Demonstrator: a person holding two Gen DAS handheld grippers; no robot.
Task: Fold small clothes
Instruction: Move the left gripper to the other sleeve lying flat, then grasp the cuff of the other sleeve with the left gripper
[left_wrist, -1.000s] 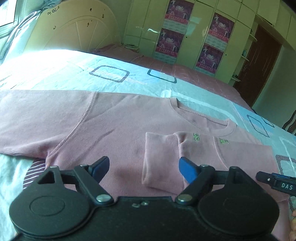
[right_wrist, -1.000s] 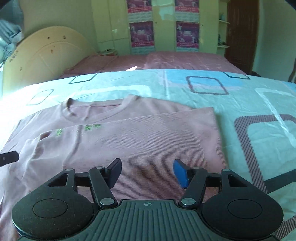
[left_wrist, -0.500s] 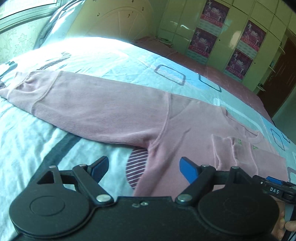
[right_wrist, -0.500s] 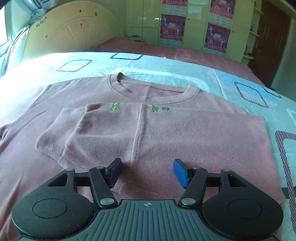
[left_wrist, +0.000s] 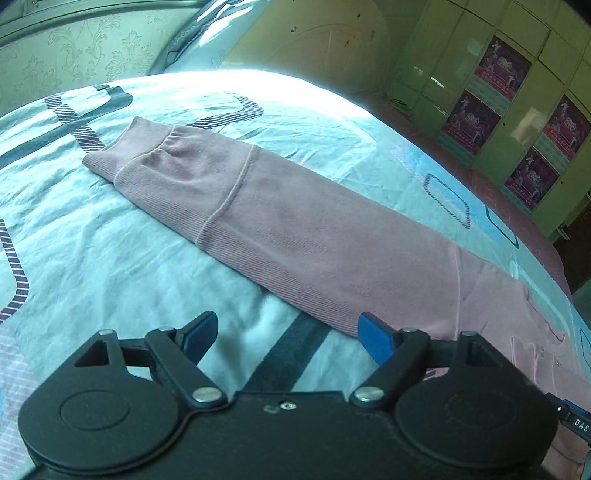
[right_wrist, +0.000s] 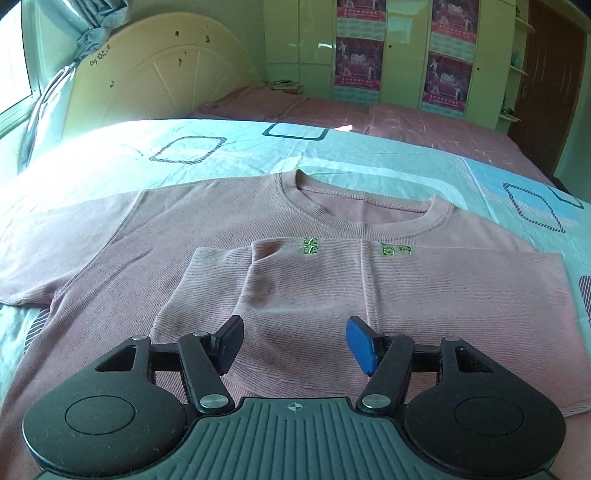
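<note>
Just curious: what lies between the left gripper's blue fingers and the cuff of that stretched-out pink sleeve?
In the left wrist view, only bare bedsheet separates the left gripper from the cuff.

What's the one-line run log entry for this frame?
stage: one sleeve folded | pink knit sweater flat on blue patterned bedsheet | outstretched sleeve unfolded | left gripper open, empty | right gripper open, empty

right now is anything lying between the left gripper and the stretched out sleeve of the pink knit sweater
Nothing visible does. The open left gripper has only bare patterned bed sheet between its fingers and the pink knit sweater's outstretched sleeve, which lies flat just ahead, its cuff at the far end.
</note>
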